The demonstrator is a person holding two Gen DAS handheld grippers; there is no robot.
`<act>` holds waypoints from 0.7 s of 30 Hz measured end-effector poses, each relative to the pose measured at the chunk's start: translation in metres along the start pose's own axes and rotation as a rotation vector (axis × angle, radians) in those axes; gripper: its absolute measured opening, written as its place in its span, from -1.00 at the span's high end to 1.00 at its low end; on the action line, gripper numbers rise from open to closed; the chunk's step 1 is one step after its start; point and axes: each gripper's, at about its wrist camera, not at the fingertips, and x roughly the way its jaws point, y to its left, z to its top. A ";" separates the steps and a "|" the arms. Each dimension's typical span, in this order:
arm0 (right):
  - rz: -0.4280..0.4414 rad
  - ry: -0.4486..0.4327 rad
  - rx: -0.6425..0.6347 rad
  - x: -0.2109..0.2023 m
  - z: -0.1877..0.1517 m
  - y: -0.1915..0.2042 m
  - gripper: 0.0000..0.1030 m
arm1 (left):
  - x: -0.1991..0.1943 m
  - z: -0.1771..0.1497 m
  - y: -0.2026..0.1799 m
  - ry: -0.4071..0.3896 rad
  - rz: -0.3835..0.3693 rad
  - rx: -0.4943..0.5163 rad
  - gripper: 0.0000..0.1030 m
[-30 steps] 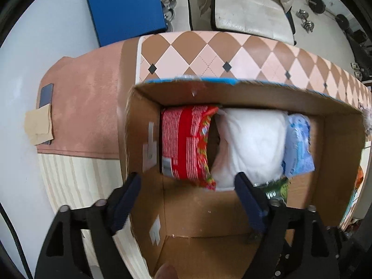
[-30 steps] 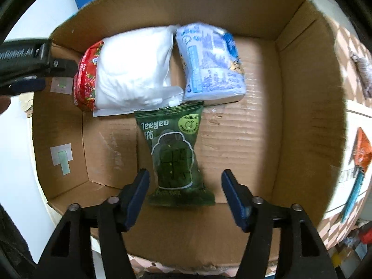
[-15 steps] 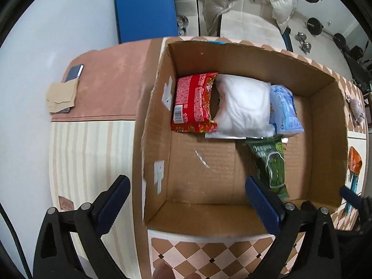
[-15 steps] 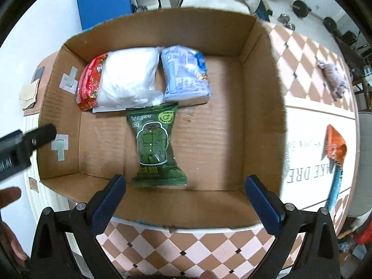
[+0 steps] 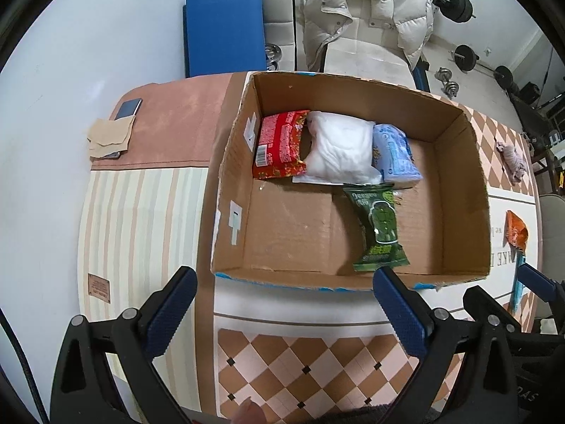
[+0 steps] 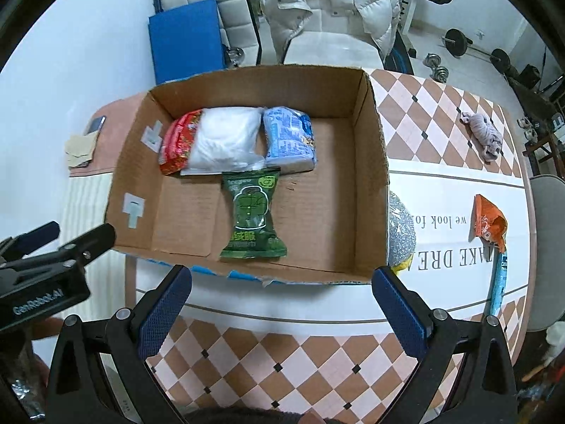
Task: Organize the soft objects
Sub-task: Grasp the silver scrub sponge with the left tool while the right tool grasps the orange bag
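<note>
Both grippers, left (image 5: pixel 282 312) and right (image 6: pixel 280 312), hang spread and empty above the table; four packets lie in the box (image 6: pixel 370 162); the orange packet (image 6: pixel 489 222) outside looks torn and might spill if pinched.

**A lived-in home room that doubles as a gym**

This is a home. A table (image 6: pixel 441 190) near the camera is spread with patterned cloths: checked, striped, and one printed with words. On the floor at the far right lie barbell weights (image 5: pixel 466 58) and small dumbbells (image 6: pixel 436 65). A white puffer jacket (image 5: pixel 367 10) is draped over a pale padded chair (image 6: pixel 328 47) beyond the table. A blue mat (image 5: pixel 224 31) leans at the far left. A phone (image 5: pixel 128 109) rests on the table's left edge.
</note>
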 end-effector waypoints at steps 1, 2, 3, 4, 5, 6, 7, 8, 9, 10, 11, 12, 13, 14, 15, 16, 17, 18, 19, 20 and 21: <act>0.008 -0.005 0.003 -0.003 -0.001 -0.001 -1.00 | -0.003 0.000 -0.003 -0.003 -0.001 0.002 -0.98; 0.013 -0.010 0.006 -0.005 -0.001 -0.003 -1.00 | -0.006 -0.001 -0.005 -0.007 0.001 0.004 -0.98; 0.019 -0.014 0.012 -0.008 -0.001 -0.006 -1.00 | -0.009 -0.001 -0.009 -0.013 0.003 0.008 -0.98; 0.031 -0.018 0.023 -0.012 -0.001 -0.011 -1.00 | -0.014 0.000 -0.013 -0.019 0.003 0.011 -0.98; 0.038 -0.022 0.031 -0.015 -0.001 -0.015 -1.00 | -0.019 0.001 -0.020 -0.024 -0.005 0.012 -0.98; 0.047 -0.028 0.046 -0.019 -0.002 -0.023 -1.00 | -0.024 0.002 -0.027 -0.026 -0.018 0.016 -0.98; 0.054 -0.032 0.061 -0.024 -0.003 -0.031 -1.00 | -0.029 0.003 -0.036 -0.026 -0.034 0.022 -0.98; 0.065 -0.041 0.084 -0.030 -0.004 -0.043 -1.00 | -0.034 0.004 -0.047 -0.030 -0.045 0.031 -0.98; 0.071 -0.048 0.105 -0.035 -0.006 -0.055 -1.00 | -0.037 0.005 -0.057 -0.035 -0.051 0.044 -0.98; 0.074 -0.057 0.134 -0.041 -0.008 -0.071 -1.00 | -0.041 0.007 -0.068 -0.039 -0.058 0.059 -0.98; 0.074 -0.064 0.160 -0.045 -0.010 -0.086 -1.00 | -0.044 0.010 -0.086 -0.041 -0.071 0.086 -0.98; 0.071 -0.067 0.190 -0.049 -0.012 -0.104 -1.00 | -0.045 0.012 -0.099 -0.038 -0.078 0.106 -0.98; 0.065 -0.066 0.222 -0.052 -0.015 -0.124 -1.00 | -0.045 0.015 -0.117 -0.033 -0.083 0.135 -0.98; 0.058 -0.064 0.253 -0.053 -0.017 -0.143 -1.00 | -0.044 0.019 -0.136 -0.028 -0.088 0.169 -0.98; 0.045 -0.062 0.284 -0.053 -0.020 -0.163 -1.00 | -0.041 0.023 -0.157 -0.013 -0.088 0.208 -0.98; 0.019 -0.056 0.317 -0.051 -0.023 -0.188 -1.00 | -0.035 0.027 -0.182 0.008 -0.075 0.255 -0.98; 0.003 -0.052 0.339 -0.050 -0.024 -0.205 -1.00 | -0.030 0.029 -0.201 0.019 -0.066 0.290 -0.98; -0.012 -0.048 0.367 -0.047 -0.026 -0.224 -1.00 | -0.023 0.032 -0.227 0.025 -0.053 0.346 -0.98; -0.024 -0.045 0.395 -0.043 -0.028 -0.244 -1.00 | -0.017 0.031 -0.243 0.031 -0.037 0.381 -0.98; -0.037 -0.037 0.419 -0.039 -0.030 -0.263 -1.00 | -0.008 0.030 -0.267 0.042 0.004 0.434 -0.98; -0.042 -0.032 0.436 -0.035 -0.031 -0.278 -1.00 | 0.000 0.028 -0.285 0.053 0.031 0.476 -0.98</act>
